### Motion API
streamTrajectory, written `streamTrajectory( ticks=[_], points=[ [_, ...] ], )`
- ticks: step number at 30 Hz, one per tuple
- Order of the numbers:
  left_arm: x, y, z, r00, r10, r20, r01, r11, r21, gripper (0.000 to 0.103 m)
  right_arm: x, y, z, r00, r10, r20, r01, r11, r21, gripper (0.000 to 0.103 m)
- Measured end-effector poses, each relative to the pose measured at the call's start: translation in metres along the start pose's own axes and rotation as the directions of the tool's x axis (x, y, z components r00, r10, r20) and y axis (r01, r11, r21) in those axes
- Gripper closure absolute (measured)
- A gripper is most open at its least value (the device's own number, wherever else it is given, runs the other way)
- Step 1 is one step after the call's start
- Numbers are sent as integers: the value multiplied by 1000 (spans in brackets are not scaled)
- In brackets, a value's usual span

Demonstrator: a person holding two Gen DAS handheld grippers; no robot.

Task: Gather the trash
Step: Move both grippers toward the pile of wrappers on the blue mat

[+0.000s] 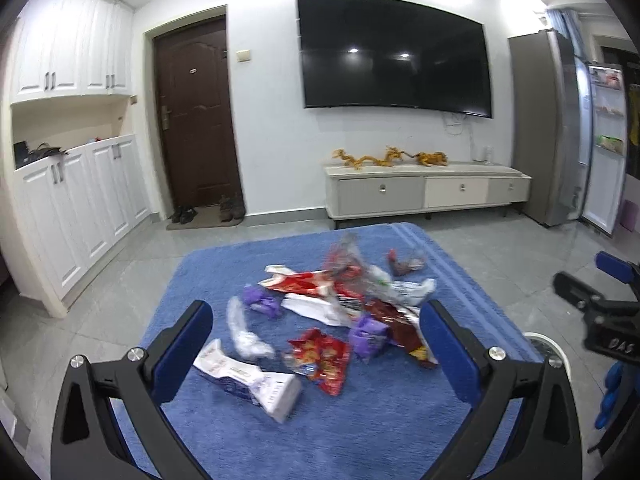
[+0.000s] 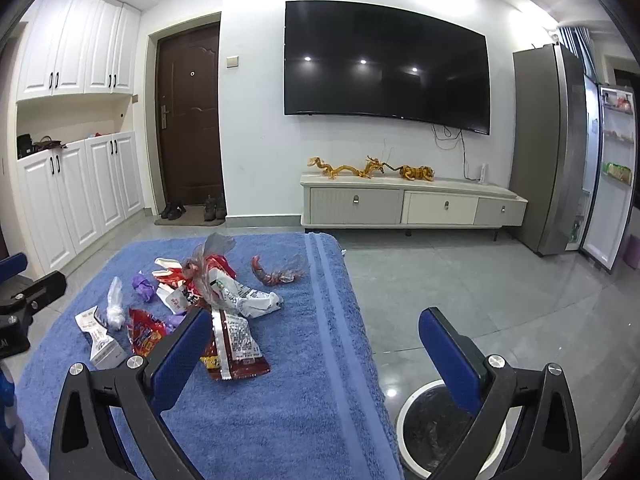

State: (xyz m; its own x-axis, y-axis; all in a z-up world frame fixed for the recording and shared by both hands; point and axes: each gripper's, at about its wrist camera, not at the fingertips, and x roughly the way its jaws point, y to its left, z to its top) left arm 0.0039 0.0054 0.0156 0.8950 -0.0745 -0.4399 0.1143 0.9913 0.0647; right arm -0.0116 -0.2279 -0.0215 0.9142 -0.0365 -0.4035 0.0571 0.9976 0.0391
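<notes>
both grippers, left (image 1: 316, 330) and right (image 2: 314, 334), gaping empty above wrappers (image 1: 344, 312) on blue towel (image 2: 280, 420), picking apparently not yet begun; next, closing on one for bin (image 2: 404, 420).

Blue towel (image 2: 280, 420) covers table; crumpled wrappers (image 2: 224, 304) scattered directly on it.

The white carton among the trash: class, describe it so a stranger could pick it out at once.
Start at the blue towel covering the table, with wrappers scattered across it. Go to the pile's near-left edge, just ahead of the left gripper. The white carton lies there flattened on its side, the only boxy cardboard piece among crinkled plastic wrappers.
</notes>
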Motion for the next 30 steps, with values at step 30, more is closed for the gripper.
streamTrajectory(
  ticks=[30],
  points=[
    [78,44,-26,979,101,-174,-106,994,-20,0,88,36,-12,949,256,-186,-264,965,-15,0]
  ],
)
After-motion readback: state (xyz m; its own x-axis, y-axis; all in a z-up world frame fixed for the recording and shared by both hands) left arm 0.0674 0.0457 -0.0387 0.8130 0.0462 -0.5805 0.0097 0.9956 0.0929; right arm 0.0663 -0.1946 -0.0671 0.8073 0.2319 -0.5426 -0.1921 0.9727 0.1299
